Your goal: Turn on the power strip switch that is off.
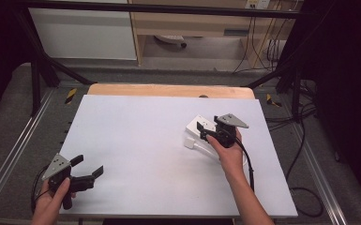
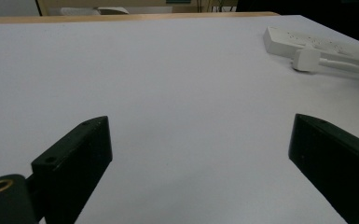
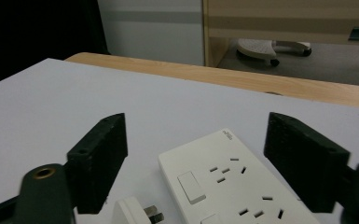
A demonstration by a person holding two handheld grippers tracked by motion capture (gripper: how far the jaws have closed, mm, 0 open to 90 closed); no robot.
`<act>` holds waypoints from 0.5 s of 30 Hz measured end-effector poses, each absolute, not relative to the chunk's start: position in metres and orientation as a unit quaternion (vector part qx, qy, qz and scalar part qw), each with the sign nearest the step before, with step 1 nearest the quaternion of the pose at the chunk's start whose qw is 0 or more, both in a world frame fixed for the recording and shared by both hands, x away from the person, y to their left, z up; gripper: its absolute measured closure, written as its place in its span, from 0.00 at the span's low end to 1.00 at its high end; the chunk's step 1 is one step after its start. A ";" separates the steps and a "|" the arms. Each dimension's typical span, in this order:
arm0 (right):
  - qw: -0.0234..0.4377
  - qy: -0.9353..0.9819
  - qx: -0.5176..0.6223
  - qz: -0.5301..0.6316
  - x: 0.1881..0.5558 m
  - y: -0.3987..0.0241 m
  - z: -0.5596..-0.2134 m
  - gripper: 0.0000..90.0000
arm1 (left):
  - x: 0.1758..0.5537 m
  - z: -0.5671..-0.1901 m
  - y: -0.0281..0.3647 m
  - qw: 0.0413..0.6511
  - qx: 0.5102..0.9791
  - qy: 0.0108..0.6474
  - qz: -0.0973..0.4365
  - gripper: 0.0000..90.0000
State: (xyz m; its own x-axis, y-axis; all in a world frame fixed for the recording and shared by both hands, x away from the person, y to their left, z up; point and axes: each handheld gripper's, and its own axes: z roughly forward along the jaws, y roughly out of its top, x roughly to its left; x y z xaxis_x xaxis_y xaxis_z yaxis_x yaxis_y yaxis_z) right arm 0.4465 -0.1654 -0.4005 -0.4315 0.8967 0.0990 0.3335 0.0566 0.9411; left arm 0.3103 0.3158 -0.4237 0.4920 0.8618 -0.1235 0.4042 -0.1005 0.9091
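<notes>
High view: right gripper (image 1: 205,131) over the white power strip (image 1: 198,126) near the desk's (image 1: 136,140) right edge, jaws spread, nothing pinched. Left gripper (image 1: 88,167) rests at the near left corner, jaws wide. Left gripper view: plug (image 2: 306,59) lies loose beside the strip. Right gripper view: strip between open jaws, pads apart from it. Judged: plugging in not begun. No containers.

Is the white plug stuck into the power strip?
No. In the right gripper view the plug lies on the table beside the power strip, its metal pins bare.
</notes>
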 end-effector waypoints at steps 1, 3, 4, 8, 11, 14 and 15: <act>0.278 0.672 0.457 0.512 0.447 -0.165 -0.401 0.30 | 0.311 -0.424 0.316 0.499 0.705 0.448 0.230 0.07; 0.284 0.670 0.458 0.510 0.448 -0.164 -0.401 0.36 | 0.311 -0.424 0.316 0.499 0.705 0.448 0.230 0.07; 0.286 0.669 0.459 0.509 0.448 -0.163 -0.402 0.39 | 0.311 -0.424 0.316 0.498 0.705 0.449 0.230 0.07; 0.291 0.667 0.464 0.505 0.450 -0.161 -0.404 0.51 | 0.311 -0.424 0.316 0.499 0.705 0.448 0.230 0.07; 0.294 0.668 0.462 0.504 0.451 -0.159 -0.407 0.57 | 0.310 -0.423 0.317 0.499 0.704 0.449 0.232 0.07; 0.294 0.667 0.464 0.503 0.450 -0.154 -0.412 0.67 | 0.309 -0.423 0.317 0.501 0.703 0.448 0.233 0.07; 0.292 0.666 0.465 0.505 0.451 -0.152 -0.412 0.70 | 0.309 -0.423 0.317 0.501 0.702 0.450 0.232 0.07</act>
